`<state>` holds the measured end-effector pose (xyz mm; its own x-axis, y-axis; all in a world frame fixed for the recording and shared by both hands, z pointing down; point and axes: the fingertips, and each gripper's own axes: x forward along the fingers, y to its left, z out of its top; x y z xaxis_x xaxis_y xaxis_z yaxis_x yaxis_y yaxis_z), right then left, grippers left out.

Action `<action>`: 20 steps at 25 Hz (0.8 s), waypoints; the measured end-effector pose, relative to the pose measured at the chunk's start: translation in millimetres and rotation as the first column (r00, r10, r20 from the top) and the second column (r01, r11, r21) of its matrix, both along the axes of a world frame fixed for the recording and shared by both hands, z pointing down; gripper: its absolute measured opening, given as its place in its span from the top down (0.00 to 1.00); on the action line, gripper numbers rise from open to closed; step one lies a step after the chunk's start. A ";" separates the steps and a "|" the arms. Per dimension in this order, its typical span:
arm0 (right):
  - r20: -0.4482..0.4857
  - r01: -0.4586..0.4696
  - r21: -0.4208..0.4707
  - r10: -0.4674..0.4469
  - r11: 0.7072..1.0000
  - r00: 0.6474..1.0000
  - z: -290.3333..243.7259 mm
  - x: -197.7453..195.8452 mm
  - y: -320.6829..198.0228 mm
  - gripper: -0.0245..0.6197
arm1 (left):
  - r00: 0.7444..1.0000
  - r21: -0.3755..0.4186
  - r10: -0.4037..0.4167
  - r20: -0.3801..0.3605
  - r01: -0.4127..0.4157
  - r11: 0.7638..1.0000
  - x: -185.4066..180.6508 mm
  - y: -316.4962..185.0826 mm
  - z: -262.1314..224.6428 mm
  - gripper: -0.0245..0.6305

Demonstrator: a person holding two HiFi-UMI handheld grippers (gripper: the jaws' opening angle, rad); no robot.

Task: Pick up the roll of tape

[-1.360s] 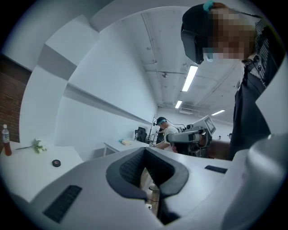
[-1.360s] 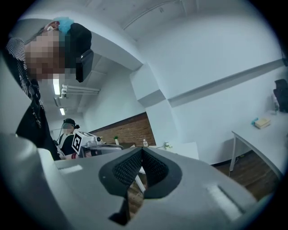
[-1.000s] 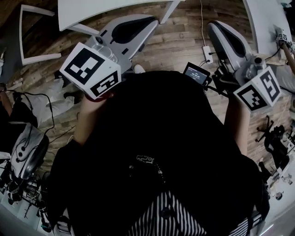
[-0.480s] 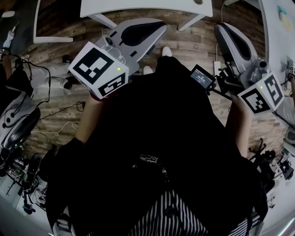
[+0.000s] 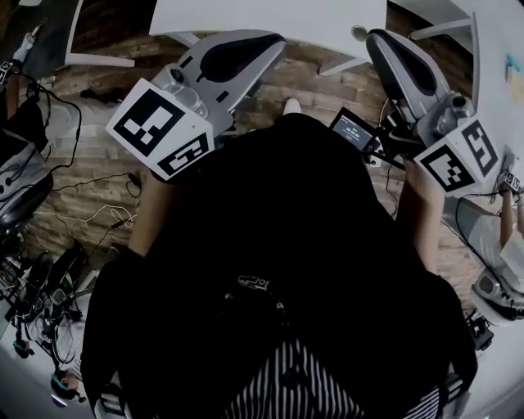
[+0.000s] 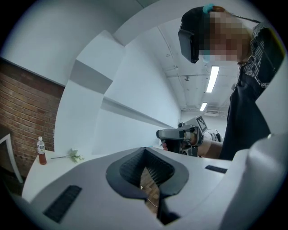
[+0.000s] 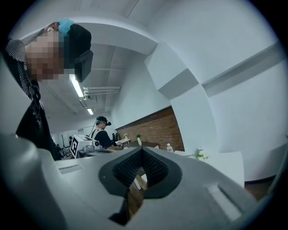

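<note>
Ahead, table (image 5: pixel 327 20) edge lies beyond left gripper (image 5: pixel 275 42) — right gripper (image 5: pixel 376 39) too

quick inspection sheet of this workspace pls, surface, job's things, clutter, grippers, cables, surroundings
surface: white table ahead of the person, only its near edge in the head view
job's things: roll of tape, nothing seen
clutter: bottle and flower sprig on a white top in the left gripper view; dark gear at the head view's lower left
grippers: left gripper shut, nothing between its jaws; right gripper shut, also empty
cables: loose cables on the floor at the person's left
surroundings: plank floor, brick wall, another person at a far bench
</note>
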<state>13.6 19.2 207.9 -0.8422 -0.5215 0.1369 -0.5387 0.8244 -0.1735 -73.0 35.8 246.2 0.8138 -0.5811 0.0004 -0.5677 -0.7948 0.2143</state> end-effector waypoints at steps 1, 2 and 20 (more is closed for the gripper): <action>-0.002 0.016 -0.003 -0.016 1.000 1.000 -0.6 -2.7 -2.1 0.97 | 1.000 0.000 -0.018 -0.006 0.018 1.000 -1.8 -2.3 -2.5 0.96; -0.005 0.031 -0.010 -0.031 0.999 1.000 0.2 -2.6 -2.5 0.97 | 0.999 -0.003 -0.031 -0.013 0.031 1.000 -0.8 -2.5 -3.4 0.96; 0.047 0.175 -0.068 -0.172 0.982 0.984 17.6 37.5 -1.7 0.97 | 0.989 -0.087 -0.142 0.041 0.145 0.986 31.4 0.8 5.0 0.96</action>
<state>51.2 17.6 225.5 -0.9246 -0.3570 0.1327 -0.3799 0.8894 -0.2543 -41.6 36.5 251.2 0.7207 -0.6881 0.0849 -0.6828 -0.6831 0.2592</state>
